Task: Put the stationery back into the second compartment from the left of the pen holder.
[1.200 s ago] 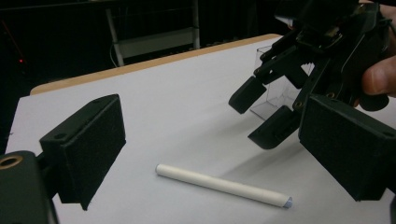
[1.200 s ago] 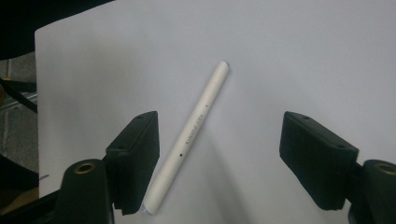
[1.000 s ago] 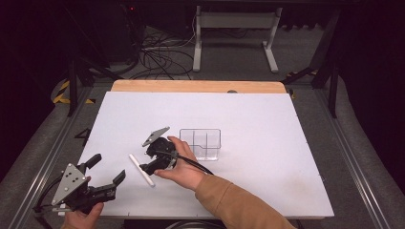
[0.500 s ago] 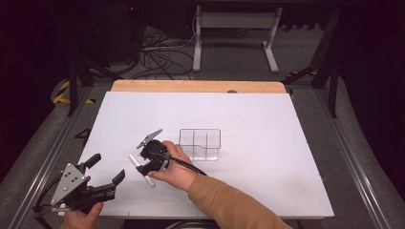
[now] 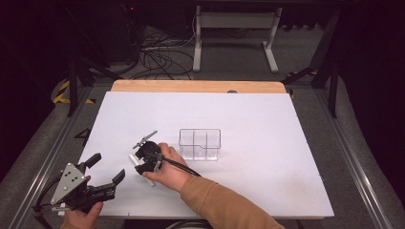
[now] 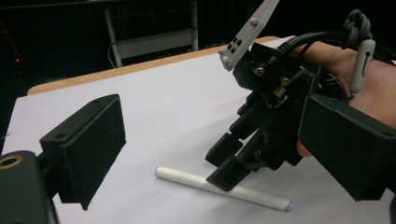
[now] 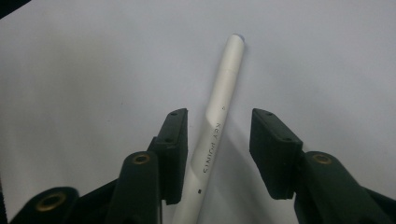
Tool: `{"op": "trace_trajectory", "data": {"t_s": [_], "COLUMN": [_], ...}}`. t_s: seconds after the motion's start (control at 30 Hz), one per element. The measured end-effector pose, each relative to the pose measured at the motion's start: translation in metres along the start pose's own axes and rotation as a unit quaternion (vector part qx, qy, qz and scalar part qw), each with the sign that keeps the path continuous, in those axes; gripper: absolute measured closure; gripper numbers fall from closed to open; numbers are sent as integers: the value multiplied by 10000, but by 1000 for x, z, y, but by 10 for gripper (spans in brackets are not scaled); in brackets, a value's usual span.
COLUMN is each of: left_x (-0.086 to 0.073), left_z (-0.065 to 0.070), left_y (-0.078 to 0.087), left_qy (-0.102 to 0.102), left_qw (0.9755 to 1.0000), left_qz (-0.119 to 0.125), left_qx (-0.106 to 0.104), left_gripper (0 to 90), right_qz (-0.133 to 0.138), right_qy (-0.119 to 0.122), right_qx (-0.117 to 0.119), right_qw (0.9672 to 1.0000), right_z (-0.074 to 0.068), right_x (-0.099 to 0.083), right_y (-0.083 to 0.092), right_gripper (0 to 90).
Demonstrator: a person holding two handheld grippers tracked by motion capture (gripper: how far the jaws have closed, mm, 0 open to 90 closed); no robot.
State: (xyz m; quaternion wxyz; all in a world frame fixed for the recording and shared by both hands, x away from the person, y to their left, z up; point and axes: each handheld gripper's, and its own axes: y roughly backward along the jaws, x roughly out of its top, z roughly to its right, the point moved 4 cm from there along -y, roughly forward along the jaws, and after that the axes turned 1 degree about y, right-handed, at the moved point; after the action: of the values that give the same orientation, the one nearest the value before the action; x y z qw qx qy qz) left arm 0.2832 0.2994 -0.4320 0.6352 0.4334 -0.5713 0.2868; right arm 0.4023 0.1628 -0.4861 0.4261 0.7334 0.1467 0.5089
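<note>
I am watching the right hand-held gripper (image 5: pixel 142 161) tipping down over a white marker pen (image 7: pixel 215 123) that is lying flat on the white table (image 5: pixel 267 143), left of a clear plastic divided box (image 5: pixel 200 143). In the right gripper view its jaws are straddling the pen: the barrel is running up between the two black pads (image 7: pixel 175 149), lying close against the left one, while a clear gap is showing before the right one. The jaws have just been closing, with the pen between them, but the pads are not yet pressing it from both sides, so I am reading this gripper as partly open and not gripping. In the left gripper view the right gripper's lower fingertip is coming down right at the pen's barrel, mid-length. The left hand-held gripper (image 5: pixel 106 169) is hovering near the table's front left corner, jaws spread wide, holding nothing and touching nothing.
</note>
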Motion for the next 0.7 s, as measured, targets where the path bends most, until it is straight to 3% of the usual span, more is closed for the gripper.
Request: {"op": "trace_trajectory", "data": {"t_s": [0.2, 0.33, 0.7], "left_x": [0, 0, 0], "left_z": [0, 0, 0], "left_y": [0, 0, 0], "left_qy": [11, 3, 4], "left_qw": [10000, 10000, 10000], "left_qz": [7, -24, -13], "left_qx": [-4, -19, -11], "left_gripper": [81, 81, 81], "right_qz": [-27, -60, -145], "right_qy": [-63, 18, -14], "right_qx": [-164, -288, -444], "right_qw": [9998, 9996, 9989], "right_z": [-4, -6, -10], "right_x": [1, 1, 1], "right_y": [-4, -7, -11], "right_gripper": [650, 681, 753]}}
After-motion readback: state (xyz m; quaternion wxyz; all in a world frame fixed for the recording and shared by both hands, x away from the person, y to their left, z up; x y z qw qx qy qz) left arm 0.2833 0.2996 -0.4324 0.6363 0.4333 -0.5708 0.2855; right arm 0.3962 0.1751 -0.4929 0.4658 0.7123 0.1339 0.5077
